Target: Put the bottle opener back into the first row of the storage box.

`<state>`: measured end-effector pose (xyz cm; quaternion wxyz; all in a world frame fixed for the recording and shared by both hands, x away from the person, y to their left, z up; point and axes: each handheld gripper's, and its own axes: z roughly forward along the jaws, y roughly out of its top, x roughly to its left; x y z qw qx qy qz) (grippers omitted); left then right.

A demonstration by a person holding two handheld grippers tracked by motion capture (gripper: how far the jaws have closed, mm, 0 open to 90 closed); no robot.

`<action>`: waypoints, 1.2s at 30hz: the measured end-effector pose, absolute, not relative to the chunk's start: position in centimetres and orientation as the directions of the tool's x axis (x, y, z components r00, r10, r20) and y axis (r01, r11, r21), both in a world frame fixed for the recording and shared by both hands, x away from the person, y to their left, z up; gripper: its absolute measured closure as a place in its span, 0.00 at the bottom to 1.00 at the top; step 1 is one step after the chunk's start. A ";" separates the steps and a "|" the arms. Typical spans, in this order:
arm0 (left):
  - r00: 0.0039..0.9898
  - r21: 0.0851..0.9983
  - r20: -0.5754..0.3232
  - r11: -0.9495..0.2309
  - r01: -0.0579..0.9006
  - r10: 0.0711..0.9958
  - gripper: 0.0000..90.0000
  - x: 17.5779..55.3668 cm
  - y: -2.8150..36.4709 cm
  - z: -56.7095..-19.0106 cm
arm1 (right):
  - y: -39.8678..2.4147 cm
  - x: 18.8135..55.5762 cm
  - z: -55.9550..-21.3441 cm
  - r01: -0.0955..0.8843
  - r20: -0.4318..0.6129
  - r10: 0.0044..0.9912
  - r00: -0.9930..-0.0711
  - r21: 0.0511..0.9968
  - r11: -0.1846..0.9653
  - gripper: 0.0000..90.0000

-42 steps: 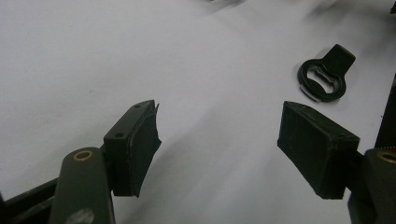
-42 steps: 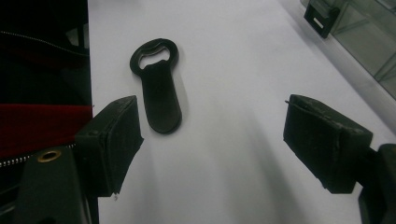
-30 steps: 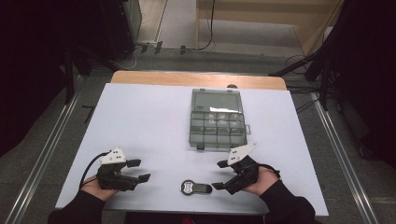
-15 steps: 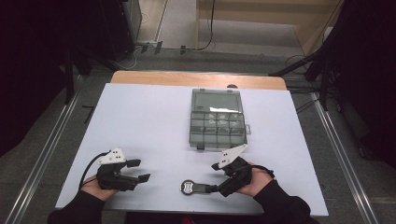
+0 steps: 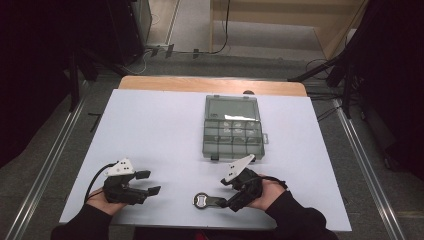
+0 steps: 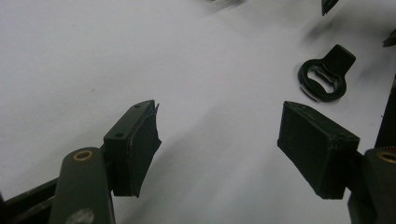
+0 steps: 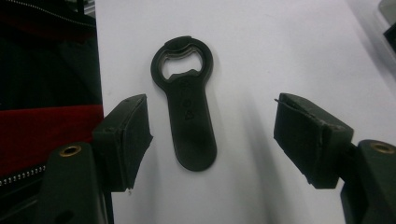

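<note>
Black bottle opener (image 7: 187,121) lies flat between the right gripper's (image 7: 212,135) wide-apart jaws, untouched.

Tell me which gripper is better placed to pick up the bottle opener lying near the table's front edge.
Right. The right gripper is open with its jaws either side of the bottle opener's handle, lined up along it. The left gripper is also open but sits well off to the side, over bare table.

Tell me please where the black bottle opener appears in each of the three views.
High view: bottle opener at the table's near edge, beside the right hand-held gripper.
Left gripper view: upper right.
Right gripper view: centre, between the open jaws.
Shared landmark: the white tabletop.
</note>
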<state>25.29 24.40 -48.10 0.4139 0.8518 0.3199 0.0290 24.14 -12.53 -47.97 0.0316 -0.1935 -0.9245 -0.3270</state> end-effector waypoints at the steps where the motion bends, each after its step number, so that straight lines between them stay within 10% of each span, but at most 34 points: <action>1: 0.794 0.724 -0.215 -0.453 0.521 0.569 0.32 25.3 24.4 -48.1 | -12.5 24.1 -48.0 0.378 0.185 0.337 -0.923 0.592 0.711 0.31; 36: 0.795 0.725 -0.212 -0.453 0.518 0.569 0.31 25.2 24.4 -48.1 | -8.7 23.5 -49.0 0.277 0.117 0.252 -0.961 0.478 0.834 0.55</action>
